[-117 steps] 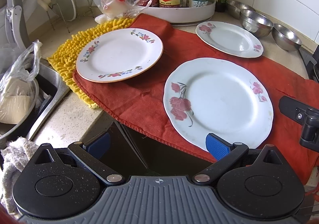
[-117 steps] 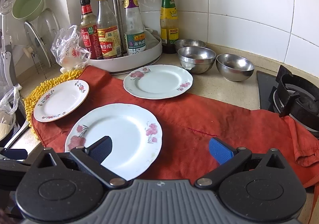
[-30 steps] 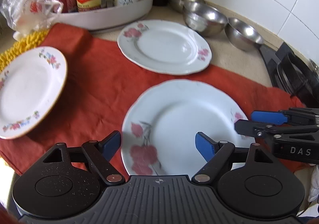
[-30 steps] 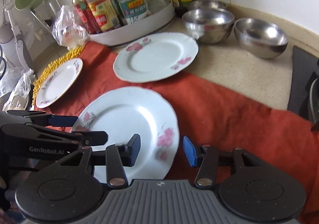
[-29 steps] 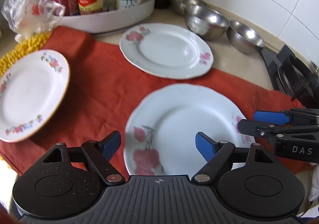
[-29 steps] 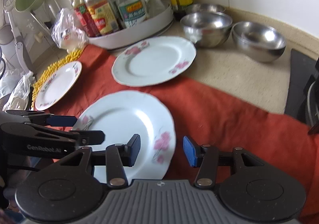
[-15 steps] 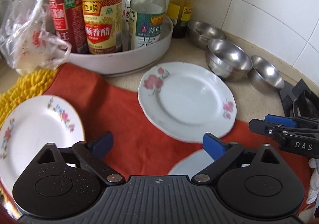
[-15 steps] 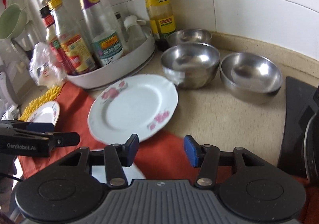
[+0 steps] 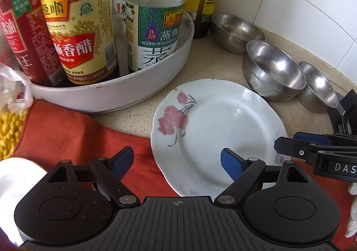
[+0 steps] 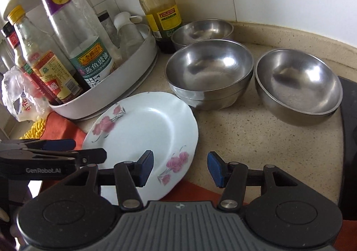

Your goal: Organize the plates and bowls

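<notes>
The plate point(image 10: 142, 130) is white with pink flower sprays and thin dark stems at its near and far-left rims, lying partly on a rust-orange cloth point(image 9: 67, 126) beside a yellow nubby mat point(image 9: 9, 130). The three bowls point(image 10: 209, 72) at the far right are plain silver steel on a beige speckled counter point(image 10: 256, 139). Both grippers are black with blue fingertip pads point(image 9: 232, 166); the round tray point(image 9: 111, 92) is white, holding bottles labelled red, gold and green.

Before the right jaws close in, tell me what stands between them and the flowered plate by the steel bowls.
Nothing visible does. The right gripper is open with one jaw over the flowered plate and the other beyond its rim. The steel bowls sit behind the plate, close to its far edge, and the left gripper hangs open at its other side.
</notes>
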The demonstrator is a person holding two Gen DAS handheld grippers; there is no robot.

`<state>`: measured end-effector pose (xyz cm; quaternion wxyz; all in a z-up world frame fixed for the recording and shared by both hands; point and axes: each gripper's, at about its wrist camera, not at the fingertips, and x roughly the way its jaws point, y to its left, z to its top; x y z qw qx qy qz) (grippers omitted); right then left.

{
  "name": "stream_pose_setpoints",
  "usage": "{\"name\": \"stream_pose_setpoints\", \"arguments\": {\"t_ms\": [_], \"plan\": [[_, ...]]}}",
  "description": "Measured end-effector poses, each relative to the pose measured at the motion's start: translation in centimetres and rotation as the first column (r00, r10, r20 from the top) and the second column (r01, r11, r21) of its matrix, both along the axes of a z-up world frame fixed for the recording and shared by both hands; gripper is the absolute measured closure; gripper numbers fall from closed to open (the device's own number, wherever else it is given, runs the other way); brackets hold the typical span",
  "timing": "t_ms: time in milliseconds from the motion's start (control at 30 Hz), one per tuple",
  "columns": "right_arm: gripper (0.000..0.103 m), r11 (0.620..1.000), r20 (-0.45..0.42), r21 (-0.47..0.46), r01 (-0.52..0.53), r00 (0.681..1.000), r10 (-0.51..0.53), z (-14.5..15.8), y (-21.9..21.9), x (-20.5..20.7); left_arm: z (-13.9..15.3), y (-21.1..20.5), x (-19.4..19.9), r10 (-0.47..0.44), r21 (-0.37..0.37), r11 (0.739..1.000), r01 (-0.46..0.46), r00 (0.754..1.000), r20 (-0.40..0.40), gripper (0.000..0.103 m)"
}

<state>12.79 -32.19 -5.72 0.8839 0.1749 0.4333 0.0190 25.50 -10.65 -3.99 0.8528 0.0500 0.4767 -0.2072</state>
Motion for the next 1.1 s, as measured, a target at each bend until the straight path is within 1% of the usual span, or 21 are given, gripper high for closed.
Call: {"name": "stream_pose_setpoints", "arguments": {"t_ms": [100, 133, 167, 233, 367, 467, 533, 600, 667, 767, 800, 967, 1100], "plan": [[0.051, 1.0, -0.017, 0.02, -0.017, 1.0, 0.018, -0.4, 0.0, 0.4, -0.5, -0.3, 0.9, -0.002, -0.009, 1.0, 0.002, 1.0, -0.015, 0.016], [0.052, 0.999, -0.02, 0.029, -0.03, 0.999, 0.031, -0.6, 0.0, 0.6, -0.6, -0.4, 1.1, -0.003, -0.01, 1.0, 0.003, 1.0, -0.018, 0.016], [0.055, 0.998, -0.021, 0.035, -0.042, 0.999, 0.043, -0.8, 0.1, 0.7, -0.7, -0.5, 1.3, -0.007, -0.01, 1.0, 0.007, 1.0, -0.021, 0.016], [0.059, 0.998, -0.009, 0.036, -0.057, 0.998, 0.057, -1.0, 0.1, 0.9, -0.8, -0.9, 1.6, -0.015, -0.004, 1.0, 0.015, 1.0, -0.014, 0.016], [0.061, 0.998, -0.006, 0.047, -0.048, 0.999, 0.049, -1.1, -0.1, 1.5, -0.9, -1.8, 1.9, -0.027, 0.01, 1.0, 0.027, 1.0, -0.001, 0.018], [0.063, 0.997, 0.007, 0.059, -0.053, 0.999, 0.053, -1.3, -0.5, 1.5, -1.1, -2.6, 1.6, -0.06, 0.013, 0.998, 0.06, 0.998, 0.024, 0.018], [0.062, 0.995, 0.007, 0.086, -0.054, 0.999, 0.053, -1.5, -0.9, 1.6, -1.2, -2.8, 1.5, -0.066, 0.024, 0.998, 0.065, 0.997, 0.034, 0.018], [0.062, 0.993, 0.014, 0.094, -0.064, 0.998, 0.063, -1.6, -1.1, 1.5, -1.2, -2.7, 1.5, -0.066, 0.016, 0.998, 0.065, 0.997, 0.032, 0.018], [0.062, 0.994, 0.017, 0.081, -0.071, 0.997, 0.07, -1.6, -0.9, 1.5, -1.2, -2.6, 1.5, -0.069, 0.021, 0.997, 0.068, 0.997, 0.031, 0.018], [0.063, 0.997, 0.002, 0.011, -0.076, 0.997, 0.076, -1.1, 0.2, 1.5, -0.9, -2.7, 1.2, -0.056, 0.025, 0.998, 0.056, 0.998, 0.018, 0.019], [0.063, 0.997, 0.005, 0.005, -0.078, 0.997, 0.078, -1.0, 0.3, 1.3, -0.8, -2.5, 1.1, -0.051, 0.021, 0.998, 0.051, 0.999, 0.015, 0.019], [0.063, 0.998, 0.022, 0.033, -0.058, 0.998, 0.057, -0.2, 0.1, 0.5, -0.2, -1.5, 0.2, -0.032, -0.015, 0.999, 0.032, 0.999, -0.008, 0.021], [0.063, 0.998, 0.034, 0.023, -0.059, 0.998, 0.058, 0.3, 0.0, 0.2, 0.6, -1.4, -0.5, -0.029, -0.028, 0.999, 0.03, 1.0, 0.009, 0.021]]}}
